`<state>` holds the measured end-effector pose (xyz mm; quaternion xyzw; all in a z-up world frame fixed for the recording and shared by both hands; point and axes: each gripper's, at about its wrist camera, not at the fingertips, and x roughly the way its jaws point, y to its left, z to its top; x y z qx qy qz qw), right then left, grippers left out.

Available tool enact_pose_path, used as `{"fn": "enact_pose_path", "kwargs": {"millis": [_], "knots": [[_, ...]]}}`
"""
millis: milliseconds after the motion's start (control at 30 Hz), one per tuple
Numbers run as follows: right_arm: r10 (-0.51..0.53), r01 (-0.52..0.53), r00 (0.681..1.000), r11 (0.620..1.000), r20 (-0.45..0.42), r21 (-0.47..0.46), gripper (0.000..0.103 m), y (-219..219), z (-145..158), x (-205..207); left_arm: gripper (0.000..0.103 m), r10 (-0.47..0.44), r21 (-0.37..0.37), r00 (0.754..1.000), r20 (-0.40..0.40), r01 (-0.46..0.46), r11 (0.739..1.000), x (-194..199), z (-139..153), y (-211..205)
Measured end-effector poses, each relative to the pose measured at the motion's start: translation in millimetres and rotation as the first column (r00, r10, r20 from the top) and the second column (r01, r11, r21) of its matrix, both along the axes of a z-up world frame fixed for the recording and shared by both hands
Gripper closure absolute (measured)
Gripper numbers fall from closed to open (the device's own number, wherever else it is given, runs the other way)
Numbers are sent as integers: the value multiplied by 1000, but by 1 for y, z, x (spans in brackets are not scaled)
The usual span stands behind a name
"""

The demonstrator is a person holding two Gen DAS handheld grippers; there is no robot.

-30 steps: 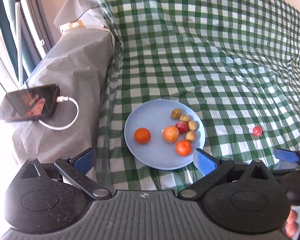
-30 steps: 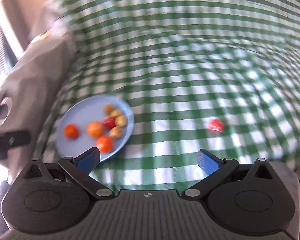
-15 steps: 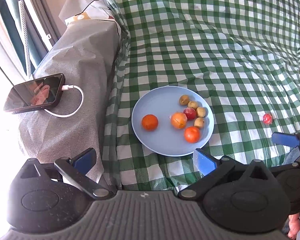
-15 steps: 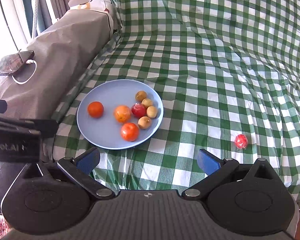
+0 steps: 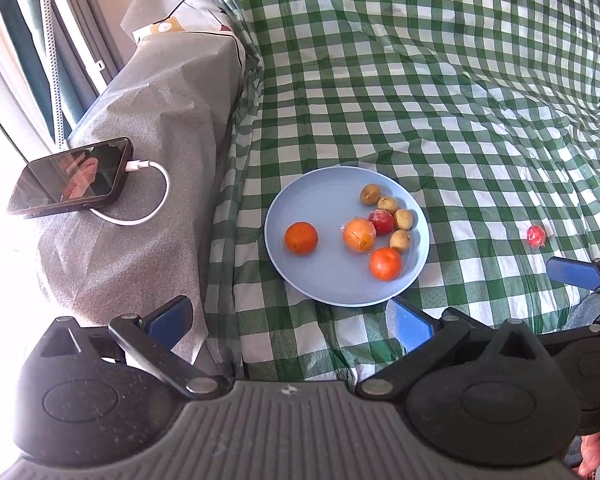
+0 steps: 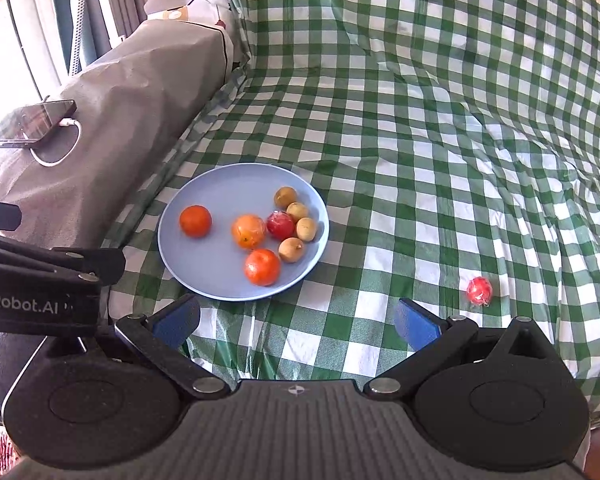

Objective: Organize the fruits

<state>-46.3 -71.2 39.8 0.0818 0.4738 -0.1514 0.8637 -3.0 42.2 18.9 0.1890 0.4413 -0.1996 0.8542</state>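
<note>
A light blue plate (image 5: 320, 200) (image 6: 220, 188) lies on the green checked cloth and holds several fruits: oranges, a red fruit and small tan ones. One small red fruit (image 5: 536, 236) (image 6: 479, 291) lies alone on the cloth to the right of the plate. My left gripper (image 5: 288, 320) is open and empty, hovering near the plate's front edge. My right gripper (image 6: 296, 326) is open and empty, in front of the plate and left of the lone red fruit. One blue fingertip (image 5: 574, 273) of the right gripper shows in the left wrist view.
A grey covered armrest (image 5: 148, 128) (image 6: 112, 92) stands left of the plate, with a black phone (image 5: 70, 178) (image 6: 34, 122) and white charging cable (image 5: 156, 196) on it. The checked cloth (image 5: 440, 80) rises up the backrest behind. Curtains hang at far left.
Both grippers have drawn back and steadied, so the plate and lone red fruit sit a little farther off. The right wrist view went from blurred to sharp. Both grippers stayed open.
</note>
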Motion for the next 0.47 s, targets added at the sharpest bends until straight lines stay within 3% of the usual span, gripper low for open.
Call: {"fn": "enact_pose_path", "kwargs": {"millis": [467], "knots": [[30, -31, 999, 999, -18, -21, 1, -2, -1, -2, 0, 7, 21, 1000, 4, -7, 1000, -2, -2, 0]]}}
